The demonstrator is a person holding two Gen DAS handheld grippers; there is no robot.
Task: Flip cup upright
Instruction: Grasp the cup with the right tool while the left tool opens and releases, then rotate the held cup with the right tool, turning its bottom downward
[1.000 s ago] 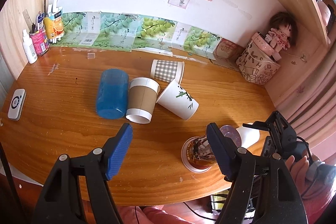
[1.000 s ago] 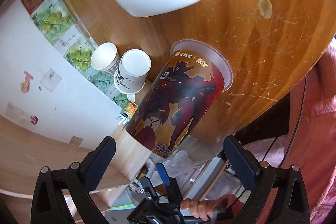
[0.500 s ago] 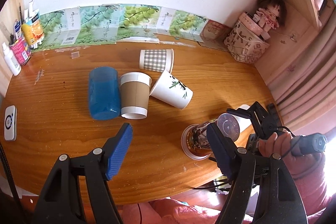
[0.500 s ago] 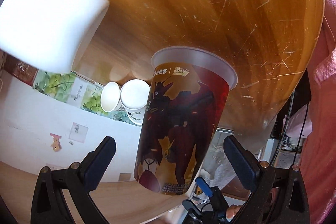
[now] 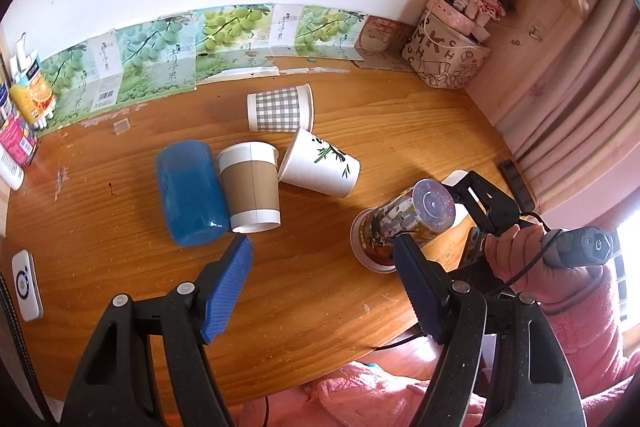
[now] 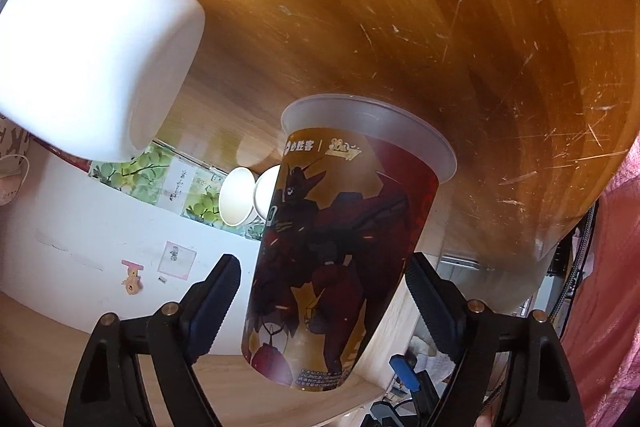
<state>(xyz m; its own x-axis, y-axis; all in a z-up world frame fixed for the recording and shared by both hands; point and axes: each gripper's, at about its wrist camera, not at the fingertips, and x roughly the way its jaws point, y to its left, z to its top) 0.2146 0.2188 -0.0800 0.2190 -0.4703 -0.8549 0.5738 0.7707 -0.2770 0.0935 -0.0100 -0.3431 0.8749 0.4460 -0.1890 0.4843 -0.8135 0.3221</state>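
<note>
A tall printed plastic cup (image 5: 404, 223) stands mouth down near the table's front right edge. In the right wrist view, which is turned upside down, the cup (image 6: 340, 259) fills the middle. My right gripper (image 6: 324, 303) is open with a finger on each side of the cup, both apart from it. It also shows in the left wrist view (image 5: 476, 203) behind the cup. My left gripper (image 5: 320, 287) is open and empty above the table's front edge, left of the cup.
A blue cup (image 5: 188, 193), a brown-sleeved cup (image 5: 250, 193), a bamboo-print cup (image 5: 320, 169) and a checked cup (image 5: 280, 107) lie on their sides mid-table. A white cup (image 6: 88, 59) lies close beside the printed cup. A doll basket (image 5: 448, 61) stands back right.
My right gripper has moved in around the printed cup, its fingers now flanking it more closely. The left gripper has drawn back and up a little.
</note>
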